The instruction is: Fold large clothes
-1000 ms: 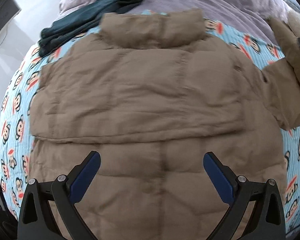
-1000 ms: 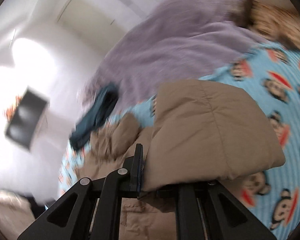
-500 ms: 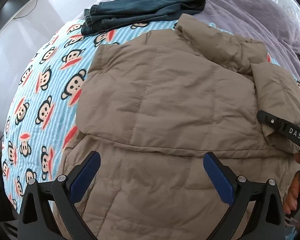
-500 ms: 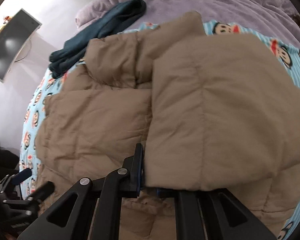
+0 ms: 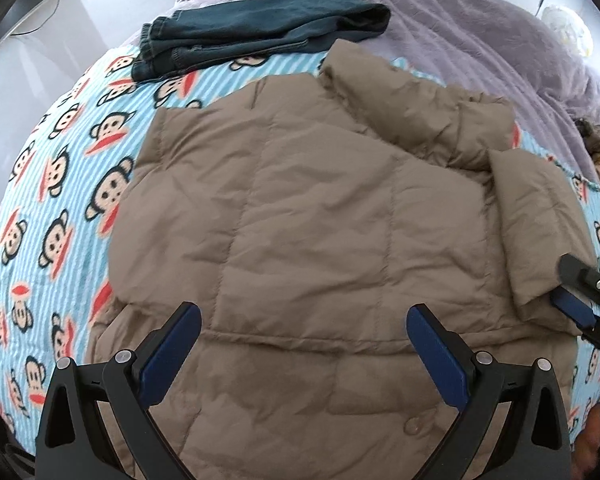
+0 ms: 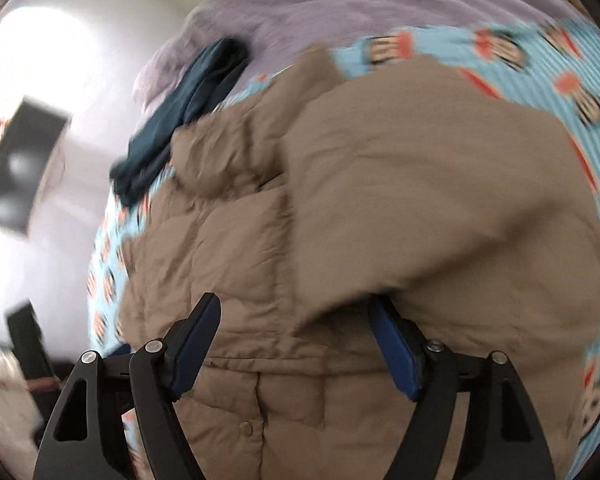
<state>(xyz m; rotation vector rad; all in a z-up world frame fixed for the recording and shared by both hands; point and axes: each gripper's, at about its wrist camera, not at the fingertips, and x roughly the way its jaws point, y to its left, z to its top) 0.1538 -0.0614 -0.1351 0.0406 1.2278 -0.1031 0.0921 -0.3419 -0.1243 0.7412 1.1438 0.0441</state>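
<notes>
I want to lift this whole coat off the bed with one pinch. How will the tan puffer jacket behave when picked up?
The tan puffer jacket looks quilted and puffy, so probably light for its bulk. It creases softly, so it will likely sag and unfold from one pinch. The folded sleeve merely rests on top and may slide off.

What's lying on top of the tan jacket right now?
On the tan jacket, both sleeves lie folded across it. The sleeves hide the parts beneath them, and the jacket's underside cannot be seen.
</notes>
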